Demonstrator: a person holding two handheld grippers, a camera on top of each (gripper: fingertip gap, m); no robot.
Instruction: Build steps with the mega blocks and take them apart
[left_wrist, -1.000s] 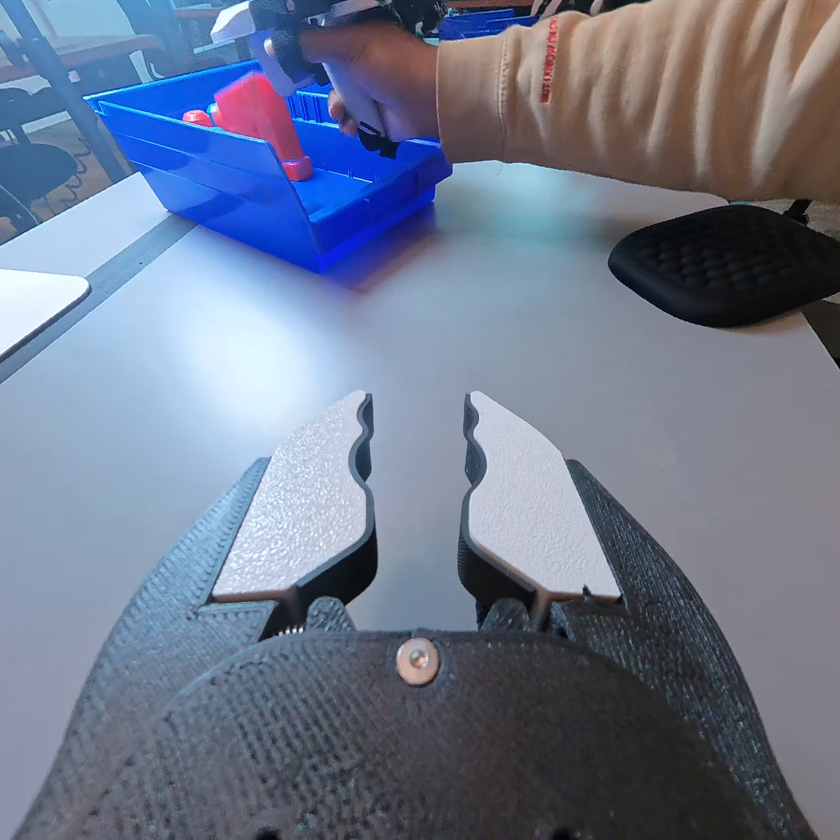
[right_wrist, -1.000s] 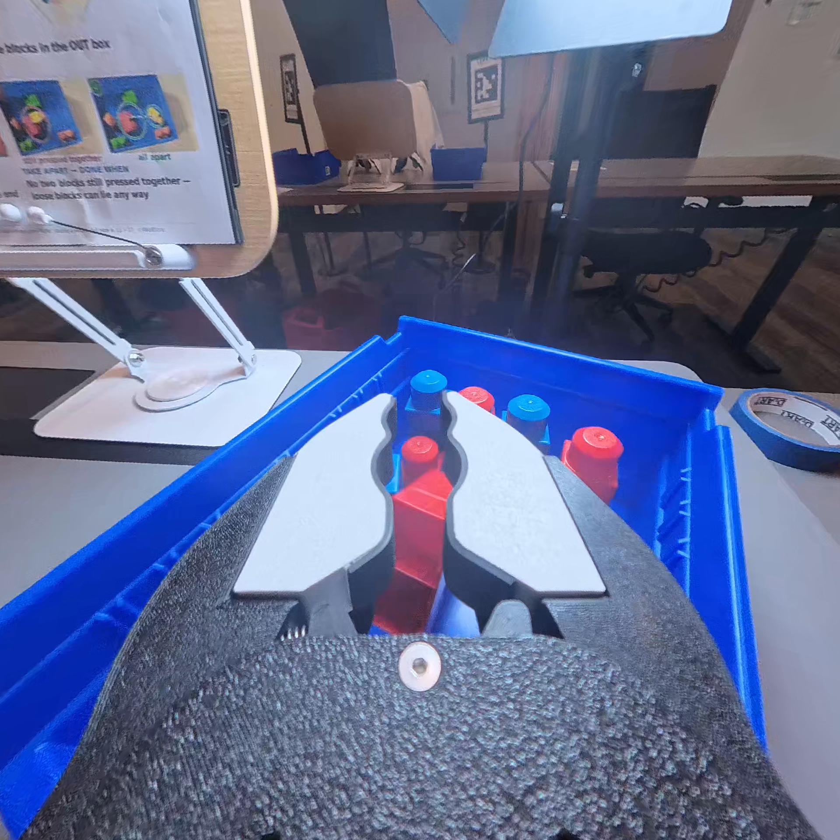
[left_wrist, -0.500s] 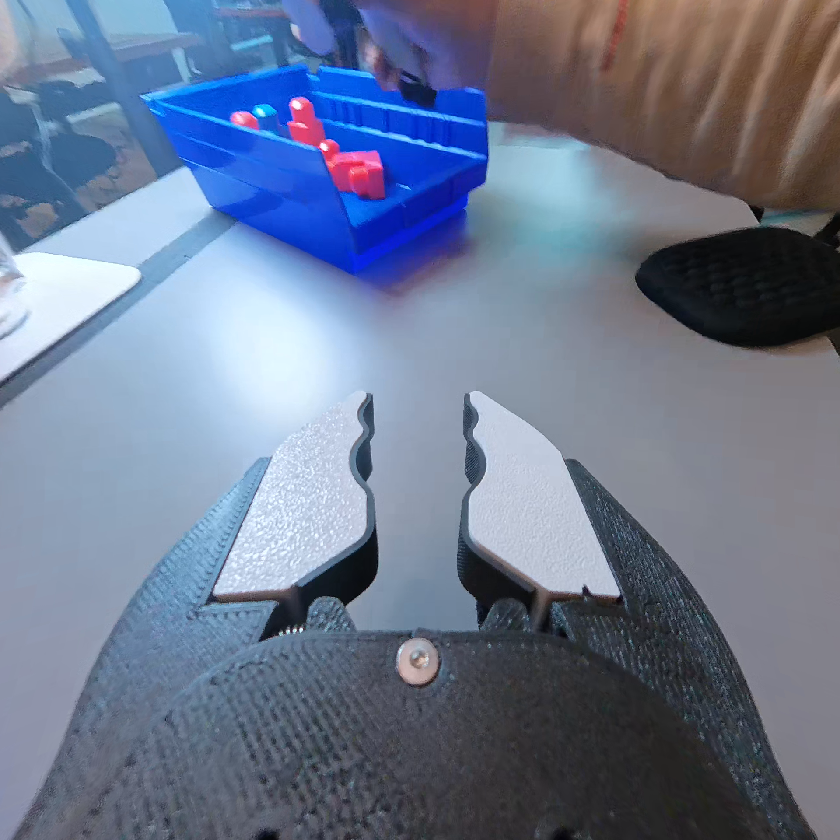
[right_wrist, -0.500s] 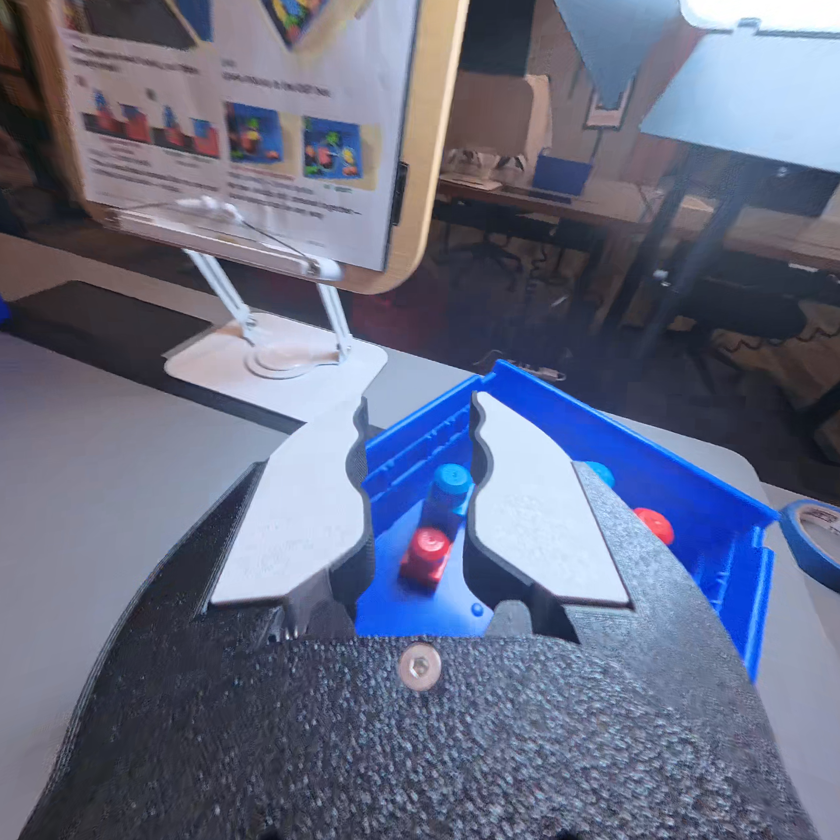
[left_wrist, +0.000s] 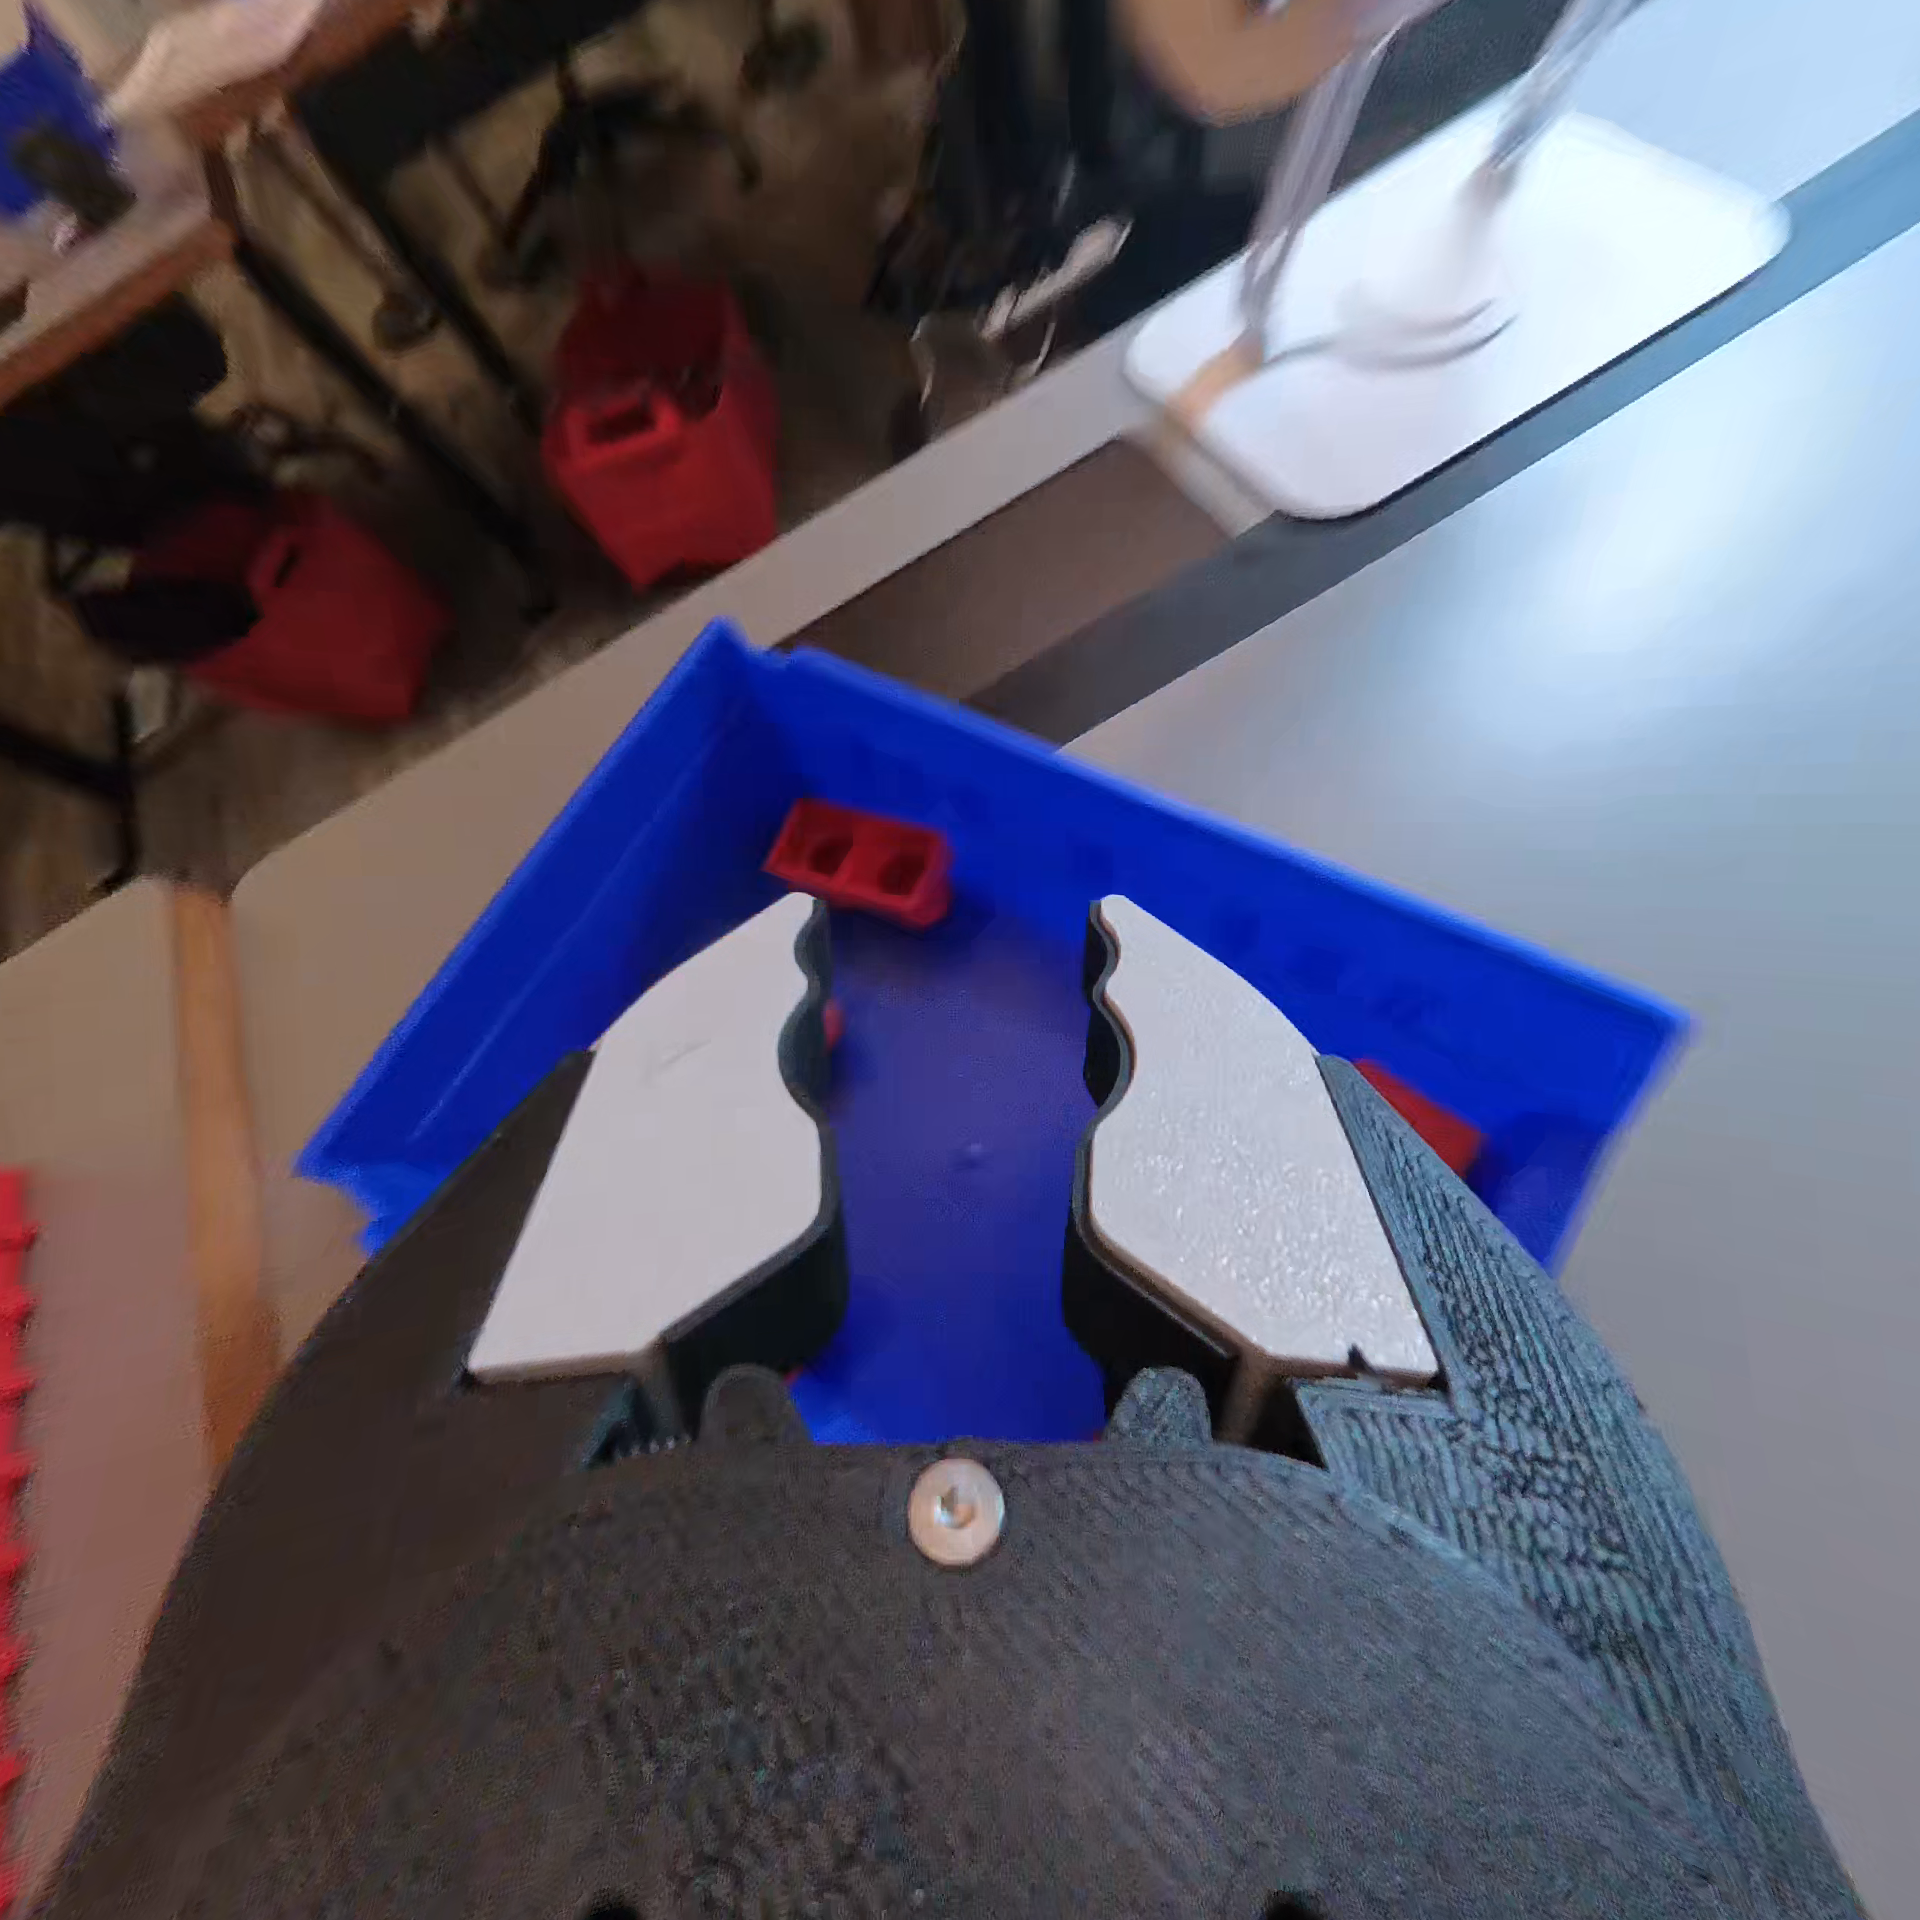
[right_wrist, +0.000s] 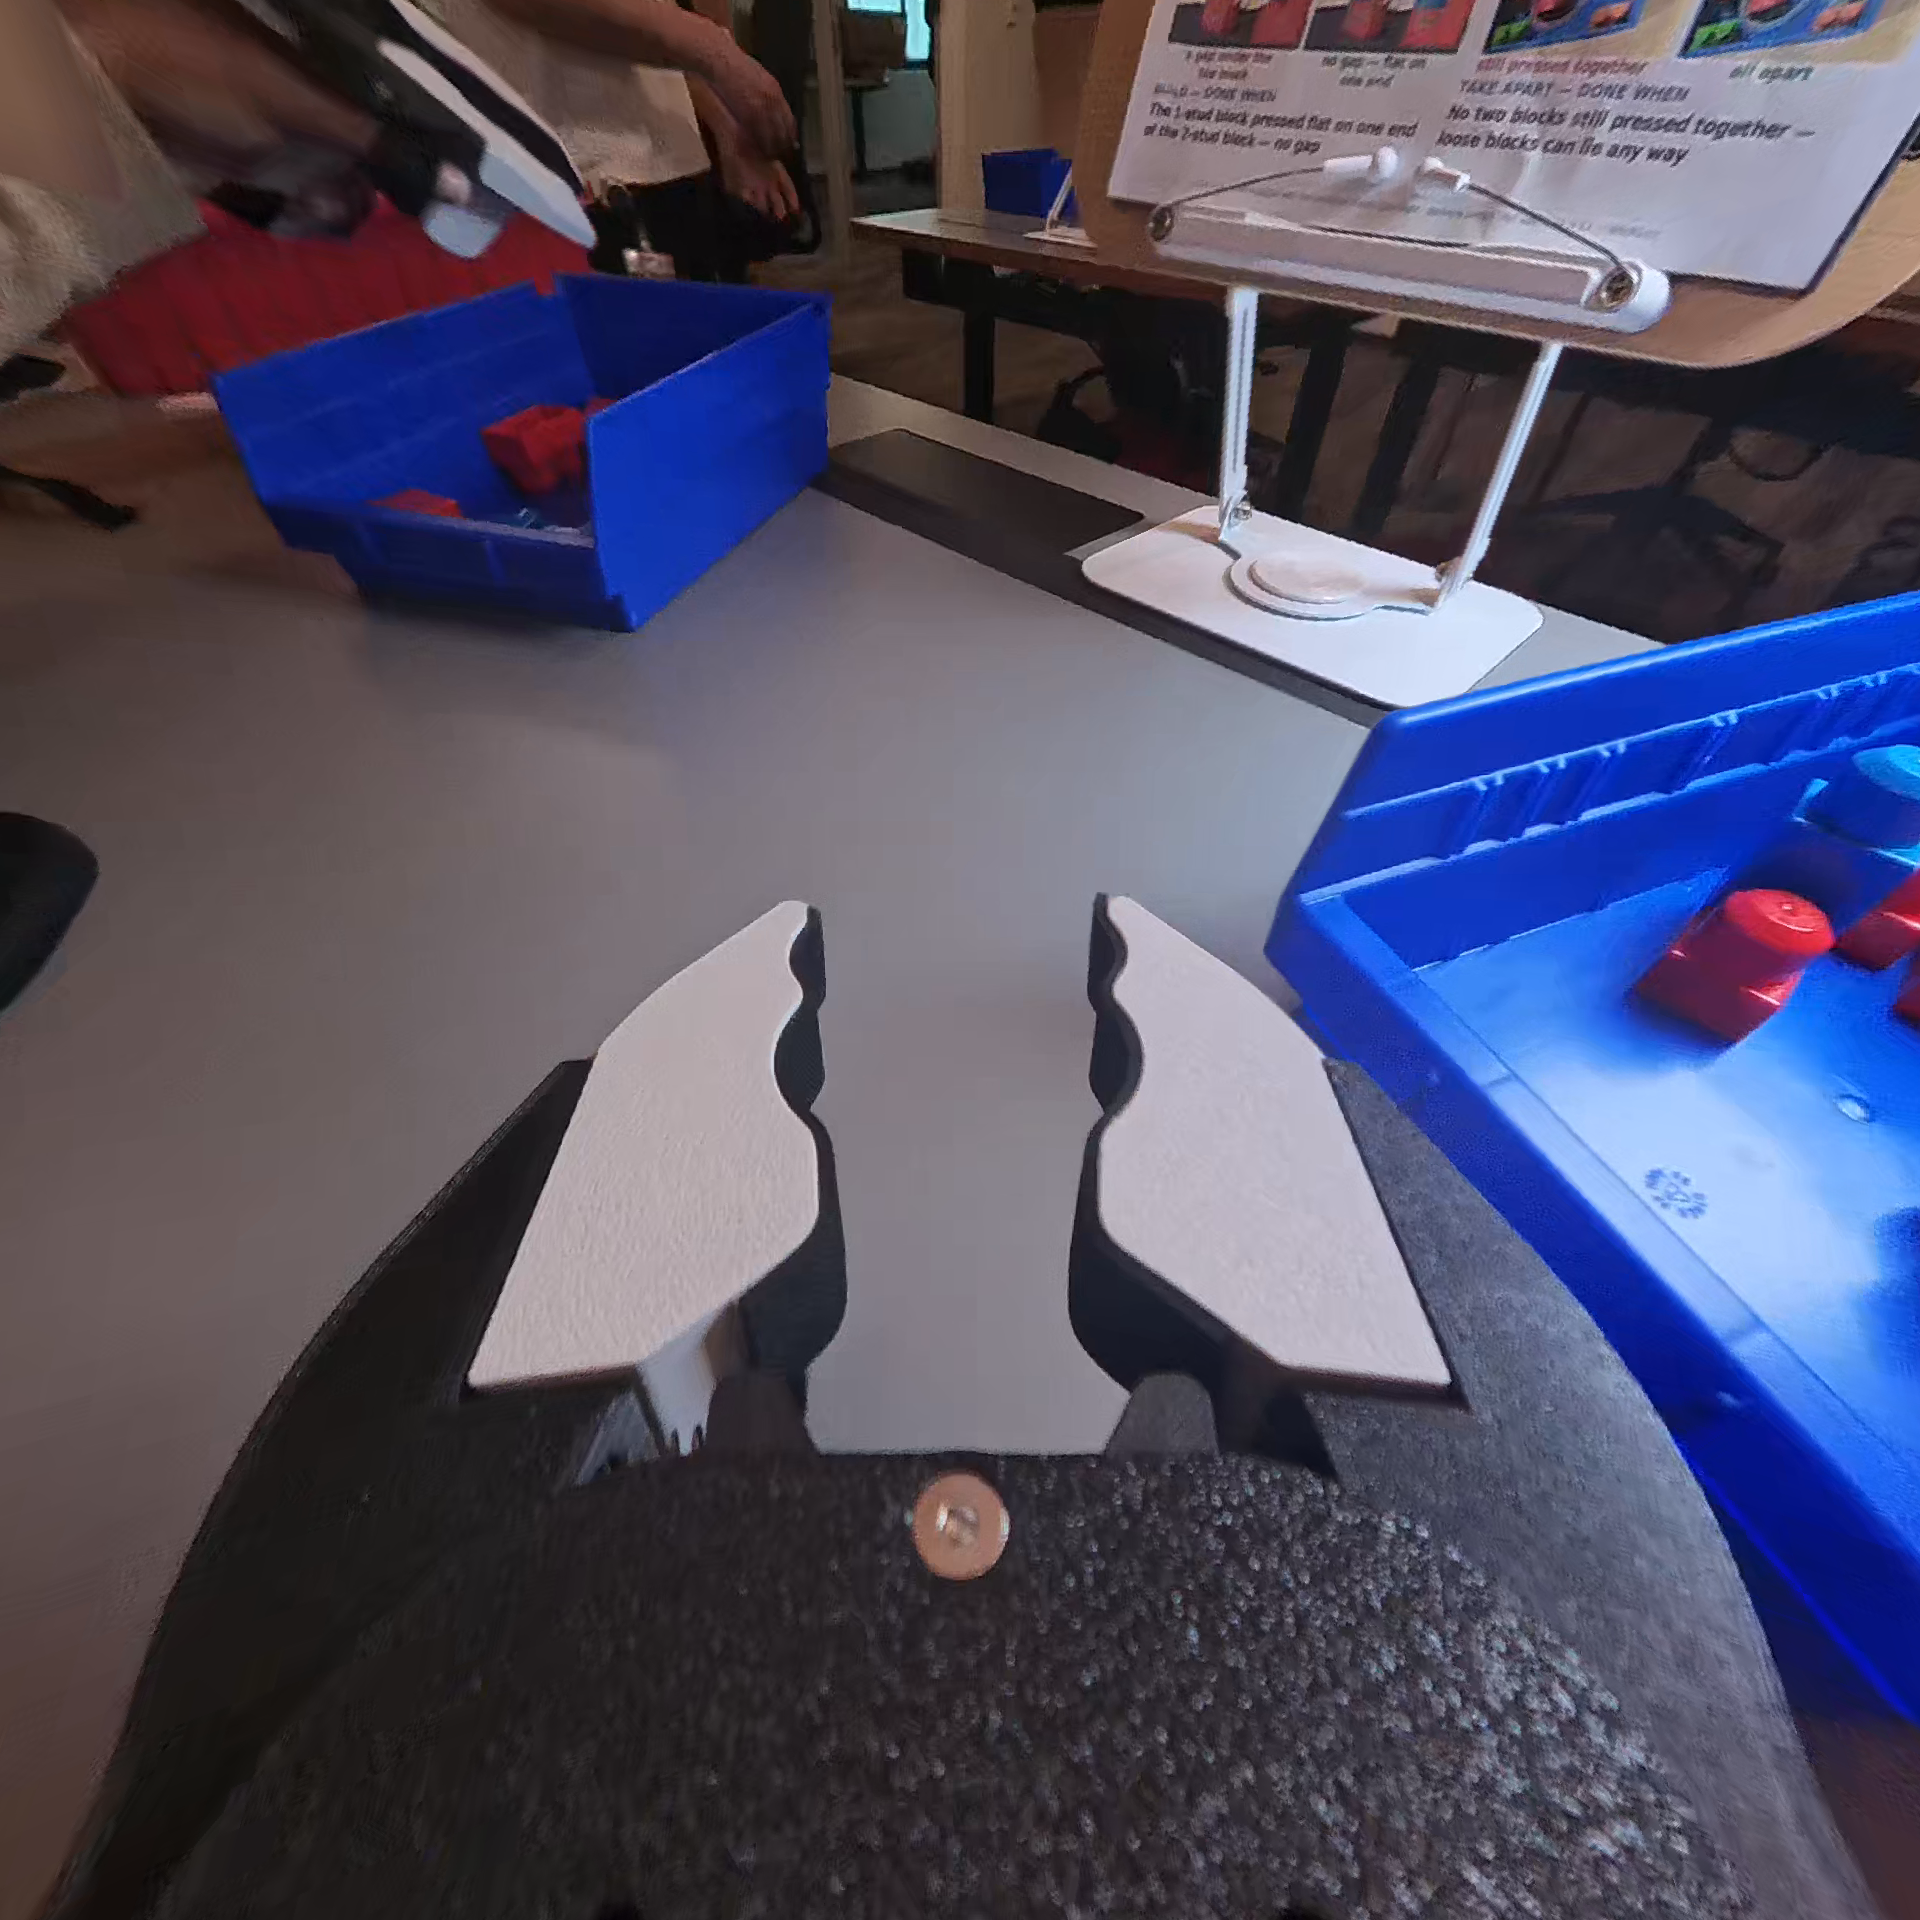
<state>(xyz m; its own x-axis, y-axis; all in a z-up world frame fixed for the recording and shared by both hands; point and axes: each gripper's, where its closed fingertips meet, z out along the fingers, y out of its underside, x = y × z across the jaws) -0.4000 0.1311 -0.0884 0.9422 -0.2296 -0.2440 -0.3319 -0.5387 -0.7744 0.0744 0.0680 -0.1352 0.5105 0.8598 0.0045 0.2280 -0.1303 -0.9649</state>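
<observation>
My left gripper (left_wrist: 951, 914) is open and empty. It hangs over a blue bin (left_wrist: 623, 862) that holds a red two-hole block (left_wrist: 857, 862) by the far wall and another red block (left_wrist: 1423, 1122) partly hidden behind my right finger. My right gripper (right_wrist: 951, 914) is open and empty, low over the grey table (right_wrist: 623, 831). A second blue bin (right_wrist: 1558, 769) lies just to its right, with a red block (right_wrist: 1735, 961) and a blue block (right_wrist: 1881, 800) inside. The left gripper (right_wrist: 488, 177) also shows in the right wrist view, above the far bin (right_wrist: 707, 457), which holds red blocks (right_wrist: 540, 447).
A white document stand (right_wrist: 1320, 613) with a sheet stands at the table's back edge, also blurred in the left wrist view (left_wrist: 1455, 343). A black pad (right_wrist: 31, 894) lies at the left edge. People stand behind the far bin. Red containers (left_wrist: 665, 447) sit on the floor. The grippers' ends are close to 50 cm from one another.
My right gripper opened, left a red block in its bin, and swung left over the table. My left gripper swung from the bare table to above the other blue bin.
</observation>
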